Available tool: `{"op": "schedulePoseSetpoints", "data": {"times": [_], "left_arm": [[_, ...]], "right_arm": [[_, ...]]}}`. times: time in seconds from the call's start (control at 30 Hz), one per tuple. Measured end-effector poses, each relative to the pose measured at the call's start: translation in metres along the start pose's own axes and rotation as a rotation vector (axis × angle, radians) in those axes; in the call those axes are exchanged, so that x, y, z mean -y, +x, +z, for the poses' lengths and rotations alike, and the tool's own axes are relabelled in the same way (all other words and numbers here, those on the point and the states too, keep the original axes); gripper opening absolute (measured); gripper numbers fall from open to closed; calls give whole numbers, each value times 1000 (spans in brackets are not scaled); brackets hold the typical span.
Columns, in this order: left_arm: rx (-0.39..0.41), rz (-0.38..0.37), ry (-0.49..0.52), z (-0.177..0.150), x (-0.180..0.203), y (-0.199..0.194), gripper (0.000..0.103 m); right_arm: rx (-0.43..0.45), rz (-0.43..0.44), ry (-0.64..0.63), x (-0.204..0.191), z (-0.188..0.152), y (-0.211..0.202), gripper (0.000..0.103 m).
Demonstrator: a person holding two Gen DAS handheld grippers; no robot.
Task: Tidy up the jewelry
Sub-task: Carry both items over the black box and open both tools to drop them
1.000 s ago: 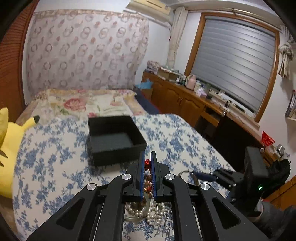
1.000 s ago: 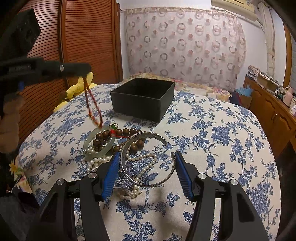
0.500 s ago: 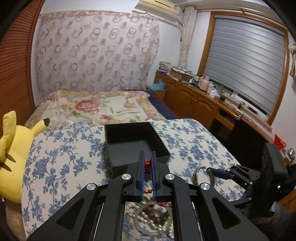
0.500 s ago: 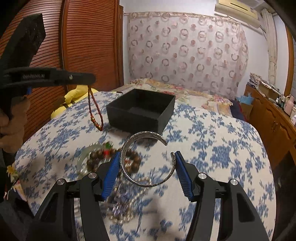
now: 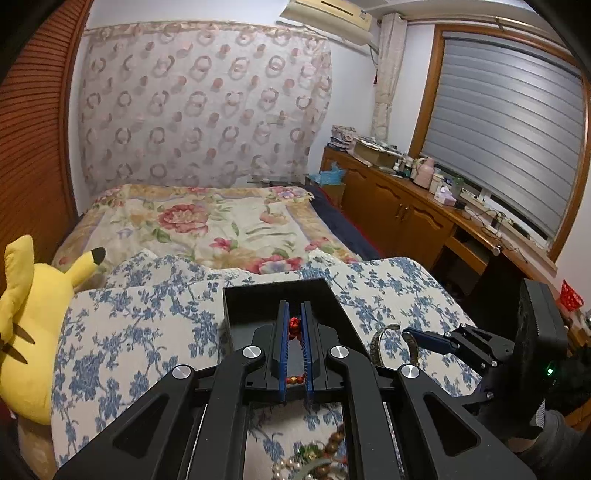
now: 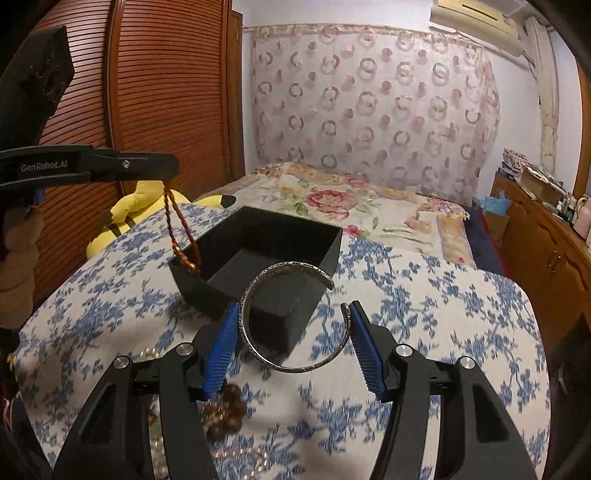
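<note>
Right wrist view: both claws have lifted off the pile toward the open black square box [image 6: 258, 254] ahead; left claw [image 5: 294, 328] pinches a red braided cord bracelet [image 6: 181, 236], right claw [image 6: 291, 332] grips an open silver cuff bangle [image 6: 291, 365], ready for dropping in.

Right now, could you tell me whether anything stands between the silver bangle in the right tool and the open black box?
Nothing visible does. The silver bangle, held in the right tool, hangs just before the black box; the red cord bracelet dangles over its left wall.

Bedroom surroundings around the floral bed [image 5: 221, 225]

A yellow plush toy [image 5: 29, 325] lies at the bed's left edge; a ring-patterned curtain [image 5: 203, 107] hangs behind it; wooden cabinets [image 5: 399, 218] line its right side beneath a shuttered window [image 5: 506, 147]; an air conditioner [image 5: 328, 16] sits above.
</note>
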State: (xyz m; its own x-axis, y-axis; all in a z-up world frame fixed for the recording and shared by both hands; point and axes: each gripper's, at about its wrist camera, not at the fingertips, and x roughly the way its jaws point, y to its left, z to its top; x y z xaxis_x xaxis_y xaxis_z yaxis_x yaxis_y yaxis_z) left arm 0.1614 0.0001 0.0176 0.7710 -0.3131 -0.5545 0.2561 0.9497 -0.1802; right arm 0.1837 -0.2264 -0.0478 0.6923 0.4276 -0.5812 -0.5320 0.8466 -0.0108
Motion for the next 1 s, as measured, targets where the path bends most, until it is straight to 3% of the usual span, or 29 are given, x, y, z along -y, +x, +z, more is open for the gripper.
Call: {"op": "schedulePoseSetpoints", "data": {"times": [0.1,0.17,0.23,0.37,0.5,0.7,0.9,1.0], "left_arm": [[-13,16,-6,3,-3,12,6],[-22,24,-20,2,-7,18,15],[-22,21,-33,1,-11,20,33],[-18,46,-40,-6,-19,17,36],[-15,79,-37,-15,-27,11,52],[-24,127,-45,-27,-43,4,63],[-24,175,-34,-39,-54,-3,86],[-29,187,-26,-43,-54,-4,89]], "right_arm": [[-3,12,-3,0,6,7,61],[-4,17,-7,0,9,12,61],[-7,25,-12,-2,13,17,61],[-13,36,-23,-6,19,27,61],[-28,50,-35,-7,23,38,62],[-43,53,-56,-14,29,49,62],[-69,50,-66,-17,32,59,62],[-76,46,-71,-19,32,62,62]]}}
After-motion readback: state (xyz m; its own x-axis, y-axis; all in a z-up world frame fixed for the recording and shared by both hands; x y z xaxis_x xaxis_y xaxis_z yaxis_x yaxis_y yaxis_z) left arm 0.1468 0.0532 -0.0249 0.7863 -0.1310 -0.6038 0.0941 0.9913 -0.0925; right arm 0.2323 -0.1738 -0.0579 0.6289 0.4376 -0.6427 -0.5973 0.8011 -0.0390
